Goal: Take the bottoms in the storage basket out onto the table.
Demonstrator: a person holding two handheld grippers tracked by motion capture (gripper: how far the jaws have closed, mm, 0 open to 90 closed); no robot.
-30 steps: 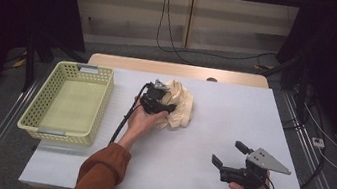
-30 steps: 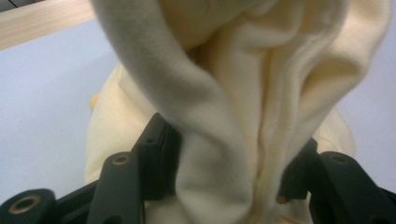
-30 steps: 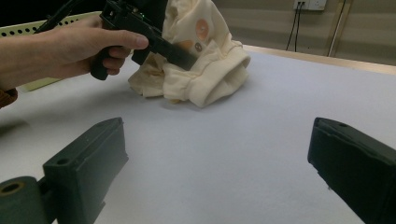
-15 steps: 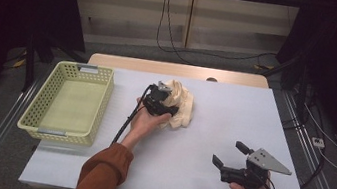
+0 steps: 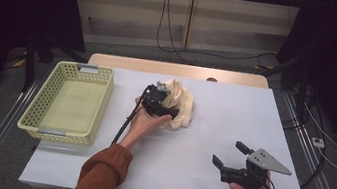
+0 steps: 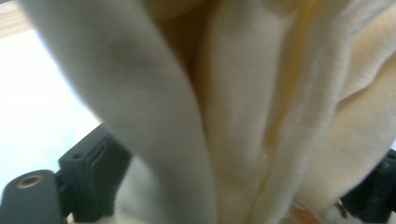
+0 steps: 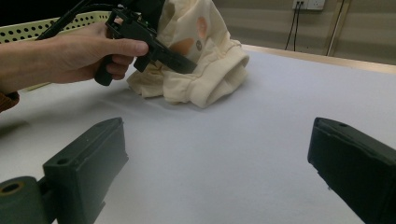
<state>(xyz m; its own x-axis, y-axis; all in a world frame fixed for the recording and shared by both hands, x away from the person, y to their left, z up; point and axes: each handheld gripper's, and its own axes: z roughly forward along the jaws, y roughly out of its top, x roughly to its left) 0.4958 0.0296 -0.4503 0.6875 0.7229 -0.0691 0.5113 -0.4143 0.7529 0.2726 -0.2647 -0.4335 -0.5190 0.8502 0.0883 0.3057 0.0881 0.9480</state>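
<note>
The cream garment point(image 5: 179, 105) is lying bunched at the desk's point(image 5: 233, 119) centre, at two o'clock from the left claw point(image 5: 164, 105), whose jaws have just been opening around its folds (apparently letting go). The right claw point(image 5: 231, 154) is waiting at five o'clock, jaws apart and empty.

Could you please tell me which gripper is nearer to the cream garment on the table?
The left gripper is nearer, its jaws just opening around the cream garment. The right gripper hovers apart, over bare table.
</note>
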